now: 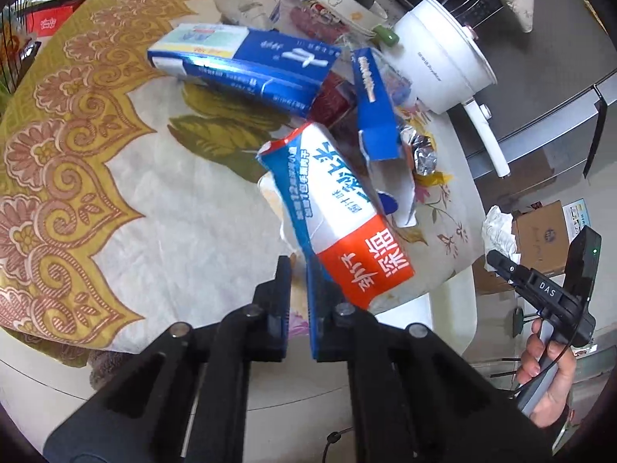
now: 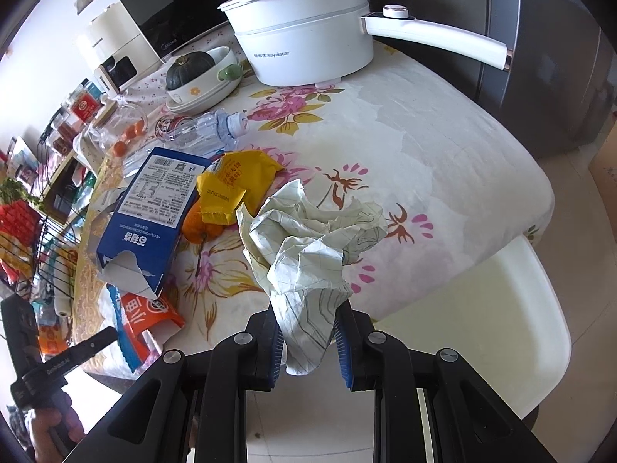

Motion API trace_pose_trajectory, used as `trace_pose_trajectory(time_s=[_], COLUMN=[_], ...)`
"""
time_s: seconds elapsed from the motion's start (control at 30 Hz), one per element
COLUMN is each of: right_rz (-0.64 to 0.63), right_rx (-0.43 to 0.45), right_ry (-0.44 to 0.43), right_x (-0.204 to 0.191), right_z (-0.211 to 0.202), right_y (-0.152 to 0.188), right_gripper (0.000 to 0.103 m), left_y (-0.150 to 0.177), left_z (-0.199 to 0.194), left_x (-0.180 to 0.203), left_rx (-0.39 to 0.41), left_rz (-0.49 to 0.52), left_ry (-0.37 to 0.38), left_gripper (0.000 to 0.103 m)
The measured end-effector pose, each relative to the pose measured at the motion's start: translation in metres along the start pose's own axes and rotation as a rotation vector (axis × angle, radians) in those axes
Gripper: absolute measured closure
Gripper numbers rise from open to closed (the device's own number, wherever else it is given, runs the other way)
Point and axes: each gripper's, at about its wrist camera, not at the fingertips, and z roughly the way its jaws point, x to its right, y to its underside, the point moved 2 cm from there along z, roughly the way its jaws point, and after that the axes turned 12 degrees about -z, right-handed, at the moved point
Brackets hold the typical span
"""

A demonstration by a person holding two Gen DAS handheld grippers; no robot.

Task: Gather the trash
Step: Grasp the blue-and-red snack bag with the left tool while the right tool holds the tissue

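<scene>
Left gripper [image 1: 299,301] jaws clamp the packet [image 1: 339,212] at the worktop [image 1: 135,212] edge; right gripper [image 2: 308,337] jaws clamp the crumpled paper [image 2: 308,239] above that edge.

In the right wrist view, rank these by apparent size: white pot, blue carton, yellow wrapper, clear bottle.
1. White pot, largest, though farthest away.
2. Blue carton.
3. Yellow wrapper and clear bottle look about alike; the bottle is see-through and partly hidden behind the carton, so I won't rank them.
</scene>
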Motion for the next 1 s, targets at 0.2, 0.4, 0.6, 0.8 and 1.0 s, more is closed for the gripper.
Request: trace_pose_trajectory(time_s=[0.2, 0.4, 0.6, 0.8, 1.0], right_rz=[-0.008, 0.005, 0.029, 0.029, 0.008], right_rx=[0.007, 0.010, 0.006, 0.010, 0.003], right_ry=[0.005, 0.015, 0.015, 0.020, 0.027], right_x=[0.005, 0.014, 0.026, 0.032, 0.031], right_z=[-0.010, -0.019, -0.025, -0.032, -0.034], right_y=[0.005, 0.011, 0.018, 0.022, 0.026], right_gripper=[0.079, 0.079, 0.079, 0.079, 0.079], left_y=[0.008, 0.026, 0.051, 0.049, 0.039], left_z=[-0.029, -0.013, 0.026, 0.045, 0.041], left_x=[0.020, 0.055, 0.081, 0.083, 0.069], left_rx=[0.132, 0.181, 0.216, 0.256, 0.249], left_rz=[0.106, 0.294, 0.414, 0.426, 0.386], left_ry=[-0.067, -0.185, -0.304, -0.383, -0.342], left_gripper=[0.019, 0.018, 0.018, 0.025, 0.083])
